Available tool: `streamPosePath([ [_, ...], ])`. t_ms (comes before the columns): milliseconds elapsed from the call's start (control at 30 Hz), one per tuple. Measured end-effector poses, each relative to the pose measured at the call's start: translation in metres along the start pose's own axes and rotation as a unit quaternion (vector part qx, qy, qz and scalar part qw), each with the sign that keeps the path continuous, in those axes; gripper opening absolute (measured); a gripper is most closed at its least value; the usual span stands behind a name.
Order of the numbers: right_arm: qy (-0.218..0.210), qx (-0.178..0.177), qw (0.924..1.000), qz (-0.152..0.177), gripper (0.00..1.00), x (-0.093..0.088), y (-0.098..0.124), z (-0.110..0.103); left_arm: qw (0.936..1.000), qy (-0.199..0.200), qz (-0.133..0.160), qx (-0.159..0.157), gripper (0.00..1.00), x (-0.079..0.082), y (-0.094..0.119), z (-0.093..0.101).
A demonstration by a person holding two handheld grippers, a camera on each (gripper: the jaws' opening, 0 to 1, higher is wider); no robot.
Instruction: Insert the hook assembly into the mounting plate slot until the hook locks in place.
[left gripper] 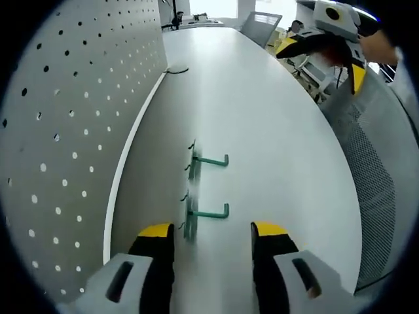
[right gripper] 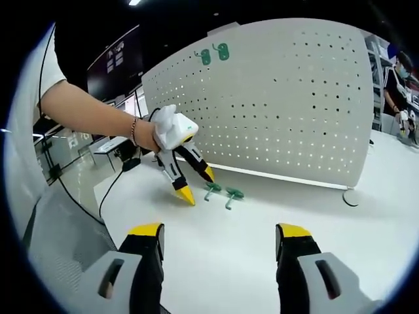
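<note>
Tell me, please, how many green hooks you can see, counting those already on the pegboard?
4. Two lie on the table: the left hook nearest the left gripper, the right hook beside it. Two hung hooks sit at the pegboard top.

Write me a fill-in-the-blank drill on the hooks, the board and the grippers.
1. ____ green hooks lie on the white table.
2. The left hand-held gripper points down at them with jaws ____.
3. Green hooks already hang near the pegboard's ____ edge.
4. The right hand-held gripper grips ____.

Missing: two; open; top; nothing
</note>
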State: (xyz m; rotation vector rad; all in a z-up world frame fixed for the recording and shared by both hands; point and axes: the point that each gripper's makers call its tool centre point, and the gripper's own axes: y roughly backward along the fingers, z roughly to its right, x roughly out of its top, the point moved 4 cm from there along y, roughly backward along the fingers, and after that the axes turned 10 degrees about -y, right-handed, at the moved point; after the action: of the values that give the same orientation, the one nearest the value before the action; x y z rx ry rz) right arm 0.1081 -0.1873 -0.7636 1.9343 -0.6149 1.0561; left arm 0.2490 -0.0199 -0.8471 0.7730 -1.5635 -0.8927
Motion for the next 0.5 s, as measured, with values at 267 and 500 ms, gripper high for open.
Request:
streamPosePath([
  [267,0.0,-0.001,1.0,-0.002,0.67,-0.0002,-0.0001,-0.0005,1.0,0.005,-0.001,0.007,0.39,-0.0001,0.0005,-0.0008],
  [500,0.0,0.002,1.0,-0.004,0.68,-0.0011,-0.0009,-0.0014,0.9999,0.009,-0.001,0.014,0.33,0.0007,0.0005,-0.0024],
])
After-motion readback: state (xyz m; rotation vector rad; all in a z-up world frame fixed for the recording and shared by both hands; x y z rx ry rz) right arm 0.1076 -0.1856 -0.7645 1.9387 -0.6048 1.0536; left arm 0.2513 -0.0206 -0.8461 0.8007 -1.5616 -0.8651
